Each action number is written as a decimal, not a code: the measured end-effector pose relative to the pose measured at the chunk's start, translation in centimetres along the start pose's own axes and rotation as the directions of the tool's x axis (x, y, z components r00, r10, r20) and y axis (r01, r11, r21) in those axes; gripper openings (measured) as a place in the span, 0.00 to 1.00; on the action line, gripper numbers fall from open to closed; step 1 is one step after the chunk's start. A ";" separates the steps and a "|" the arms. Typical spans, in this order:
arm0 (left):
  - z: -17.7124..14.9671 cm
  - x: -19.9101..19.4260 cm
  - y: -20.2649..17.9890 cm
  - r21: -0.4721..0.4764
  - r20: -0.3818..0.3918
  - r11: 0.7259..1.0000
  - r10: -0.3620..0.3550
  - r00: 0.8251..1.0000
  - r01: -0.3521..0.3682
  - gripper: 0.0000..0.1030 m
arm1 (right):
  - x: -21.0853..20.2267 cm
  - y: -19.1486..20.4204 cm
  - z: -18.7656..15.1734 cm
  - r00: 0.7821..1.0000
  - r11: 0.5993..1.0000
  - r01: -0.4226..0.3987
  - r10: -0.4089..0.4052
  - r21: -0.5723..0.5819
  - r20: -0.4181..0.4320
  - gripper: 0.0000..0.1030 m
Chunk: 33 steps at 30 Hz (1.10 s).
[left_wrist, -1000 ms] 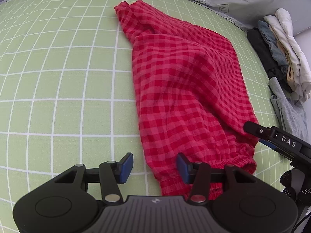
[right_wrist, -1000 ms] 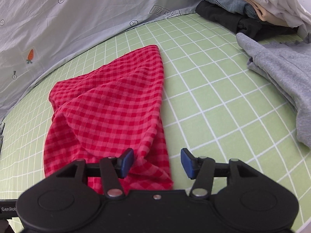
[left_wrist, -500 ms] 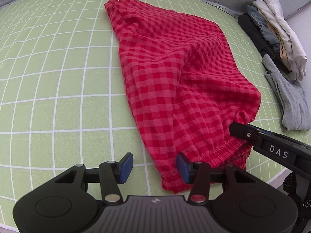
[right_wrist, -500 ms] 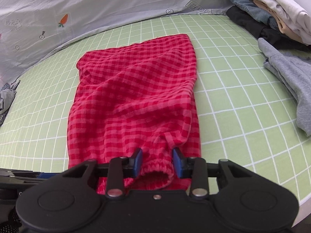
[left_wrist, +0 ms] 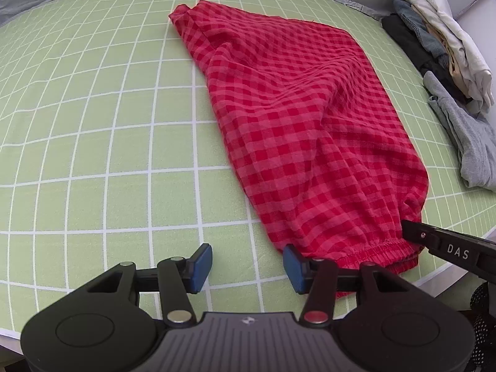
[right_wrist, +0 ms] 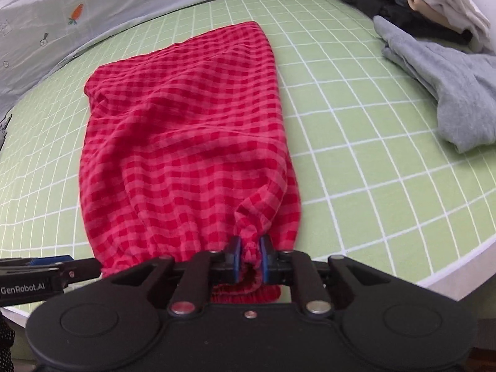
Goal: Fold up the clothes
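Red checked shorts (left_wrist: 297, 117) lie flat ahead on the green grid mat (left_wrist: 93, 124), my right gripper (right_wrist: 248, 259) pinching their elastic waistband while my left gripper (left_wrist: 246, 263) gapes beside its other corner, so next I judge: clamp there and fold forward.

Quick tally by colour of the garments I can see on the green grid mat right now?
Red checked garment: 1
Grey garment: 1
Black garment: 1
Blue denim garment: 1
Beige garment: 1
White garment: 1
Total: 6
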<state>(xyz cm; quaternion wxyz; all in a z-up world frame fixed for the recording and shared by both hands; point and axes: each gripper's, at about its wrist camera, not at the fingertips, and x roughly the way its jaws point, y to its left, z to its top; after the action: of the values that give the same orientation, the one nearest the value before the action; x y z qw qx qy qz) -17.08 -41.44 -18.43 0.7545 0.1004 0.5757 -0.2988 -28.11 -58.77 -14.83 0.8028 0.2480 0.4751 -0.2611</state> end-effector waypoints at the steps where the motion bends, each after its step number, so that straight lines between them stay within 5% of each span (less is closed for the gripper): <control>1: 0.1 0.0 0.1 -0.002 -0.001 1.000 0.002 1.000 -0.002 0.51 | -0.3 -0.3 0.0 1.000 1.000 0.001 -0.002 0.017 0.017 0.20; 3: 0.3 -0.1 0.5 -0.008 -0.003 1.000 0.002 1.000 -0.002 0.51 | -1.1 -0.6 0.1 0.998 0.999 0.023 -0.025 0.023 0.051 0.37; 7: 1.0 -1.4 1.8 -0.044 0.048 0.999 0.002 0.999 0.000 0.51 | -2.2 -0.9 0.8 0.991 0.998 0.054 -0.058 0.038 0.117 0.44; 17: 7.3 -2.9 5.8 -0.112 0.204 0.994 0.011 0.979 0.012 0.46 | -0.4 -0.8 5.9 0.975 0.989 0.123 -0.135 0.077 0.178 0.81; 19: 9.2 -2.9 6.3 -0.103 0.231 0.994 -0.010 0.973 0.035 0.38 | 0.5 -0.7 7.4 0.973 0.987 0.133 -0.148 0.089 0.177 0.82; 25: 16.2 -1.6 6.2 -0.038 0.292 0.998 -0.037 0.956 0.050 0.37 | 4.7 0.1 13.0 0.974 0.986 0.138 -0.152 0.092 0.170 0.82; 33: 22.6 3.1 6.6 -0.086 0.253 0.983 -0.134 0.958 0.160 0.39 | 10.8 1.3 19.2 0.971 0.979 0.199 -0.203 0.041 0.127 0.83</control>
<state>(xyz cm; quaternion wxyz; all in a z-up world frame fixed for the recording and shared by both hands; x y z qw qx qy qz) 5.49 -48.37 -15.43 0.7998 -0.0205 0.4986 -0.3336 -10.63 -72.18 -16.11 0.7980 0.1925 0.4407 -0.3634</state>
